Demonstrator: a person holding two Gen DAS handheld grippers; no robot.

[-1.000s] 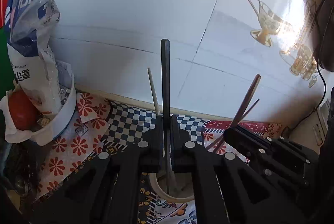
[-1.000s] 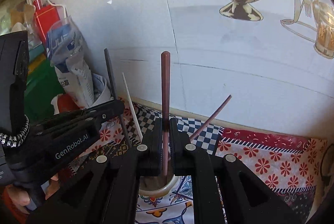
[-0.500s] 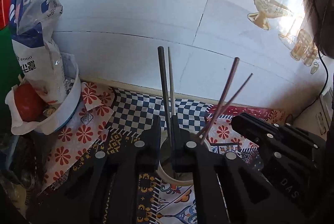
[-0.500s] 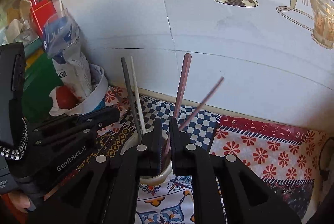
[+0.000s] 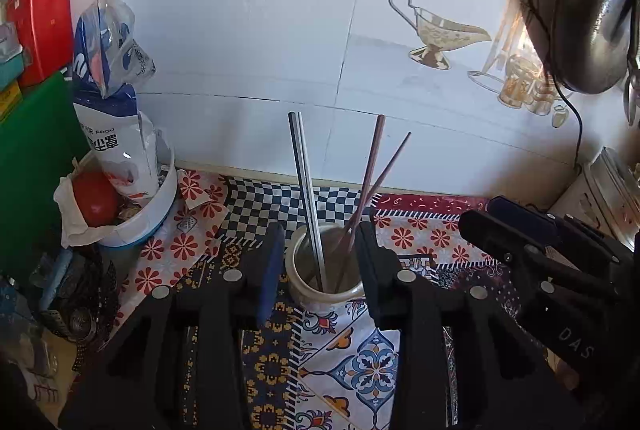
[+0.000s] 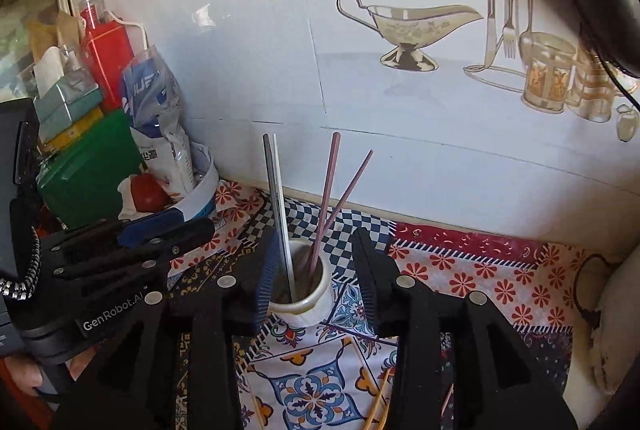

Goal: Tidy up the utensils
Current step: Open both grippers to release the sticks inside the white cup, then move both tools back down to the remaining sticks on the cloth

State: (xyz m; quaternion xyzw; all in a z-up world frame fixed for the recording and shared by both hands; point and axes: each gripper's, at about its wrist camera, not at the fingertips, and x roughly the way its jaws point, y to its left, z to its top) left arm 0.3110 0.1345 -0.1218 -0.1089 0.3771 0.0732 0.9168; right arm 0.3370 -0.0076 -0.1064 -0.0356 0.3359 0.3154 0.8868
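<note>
Both grippers sit nearest the cameras, each with its jaws having just been opening and now standing part-way apart with nothing between the pads: the left gripper [image 5: 318, 266] and the right gripper [image 6: 314, 270] each frame the cream cup [image 5: 320, 294] from just short of it. At the near right of the cup, a few loose chopsticks [image 6: 378, 406] lie on the patterned cloth of the table [image 6: 312, 390], so the sorting looks unfinished. Inside the cup stand four chopsticks: a dark and white pair [image 5: 304, 181] close together at its left side, and a reddish-brown pair [image 5: 370, 185] crossing at its right, all leaning toward the tiled wall [image 5: 260, 29] behind the cup. Risk from here: the sticks stand tall and loose in a small cup, so a gripper finger catching a leaning stick, or nudging the rim, could tip the cup over. Far left of the cup, a white tub [image 5: 152, 209] holds a blue-and-white bag [image 5: 114, 109] and something red.
</note>
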